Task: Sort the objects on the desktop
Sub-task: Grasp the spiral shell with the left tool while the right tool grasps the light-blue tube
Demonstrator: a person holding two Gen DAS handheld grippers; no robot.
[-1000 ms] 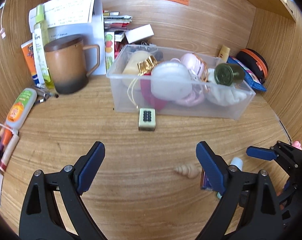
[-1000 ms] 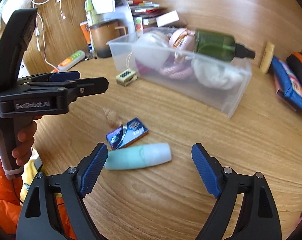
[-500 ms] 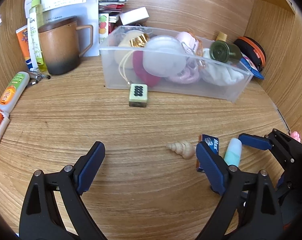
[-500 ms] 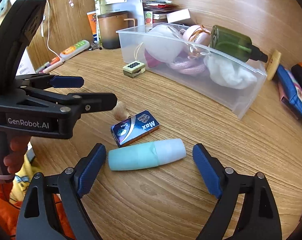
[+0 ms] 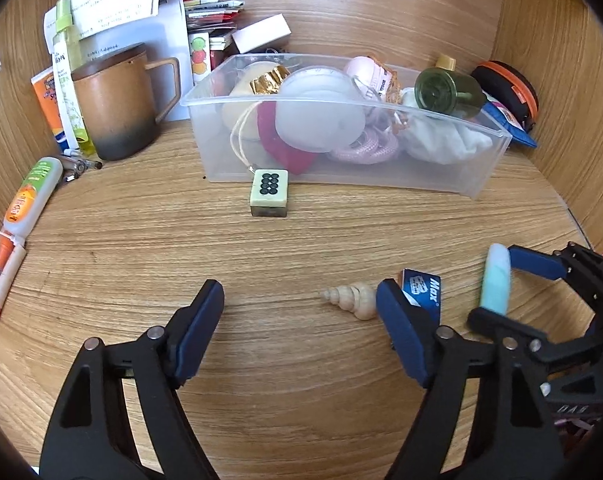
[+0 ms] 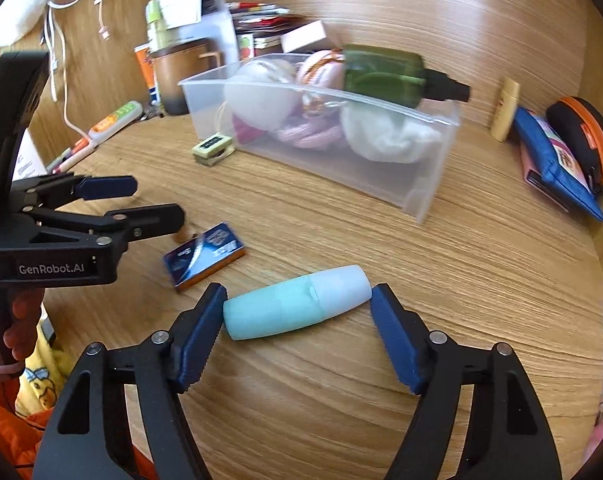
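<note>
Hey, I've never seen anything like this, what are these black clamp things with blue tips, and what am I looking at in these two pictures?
No robot here: a person holds a clamp-like tool in each hand, and each tool carries a wide-angle camera looking along its two blue-padded fingers. One picture comes from the left hand-held gripper, the other from the right hand-held gripper.

On the wooden desk lie a small seashell, a blue Max box and a mint-green tube. Behind them stands a clear bin full of odds and ends, with a mahjong-tile charm in front and a brown mug beside it.

Both tools are open. The right one brackets the tube end to end; nothing is gripped yet.
</note>
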